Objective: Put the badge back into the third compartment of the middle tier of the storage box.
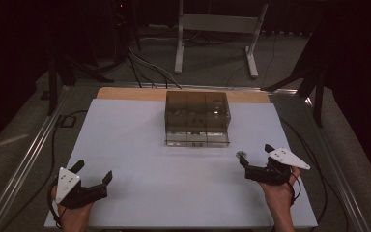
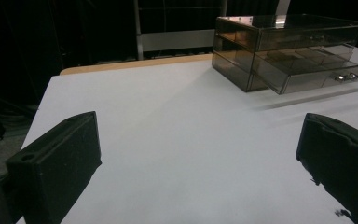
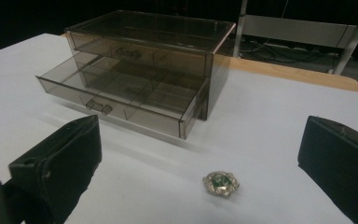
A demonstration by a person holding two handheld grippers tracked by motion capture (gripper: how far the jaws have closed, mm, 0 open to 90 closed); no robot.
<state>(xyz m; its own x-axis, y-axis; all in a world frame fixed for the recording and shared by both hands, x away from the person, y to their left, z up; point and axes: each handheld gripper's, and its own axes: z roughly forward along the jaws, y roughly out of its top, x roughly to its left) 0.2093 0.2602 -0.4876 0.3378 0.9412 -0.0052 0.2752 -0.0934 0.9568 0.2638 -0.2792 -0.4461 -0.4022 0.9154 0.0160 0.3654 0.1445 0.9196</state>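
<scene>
A smoky clear drawer box [image 1: 197, 117] stands at the table's middle back, its lower drawer [image 3: 121, 100] pulled out toward me. A small silver ring with a green stone [image 3: 220, 183] lies on the white table top in front of the box's right corner, seen in the high view as the ring [image 1: 241, 154]. My right gripper [image 1: 255, 163] rests just behind the ring, open, jaws to either side with nothing between them. My left gripper [image 1: 92, 173] sits at the front left, open and empty; the box [image 2: 289, 51] is far ahead of it.
The white table top [image 1: 140, 145] has a wooden strip [image 1: 125, 93] along its back edge. Metal rails run beside the table. Beyond it stand a white frame [image 1: 217, 29], dark stands and cables on the floor.
</scene>
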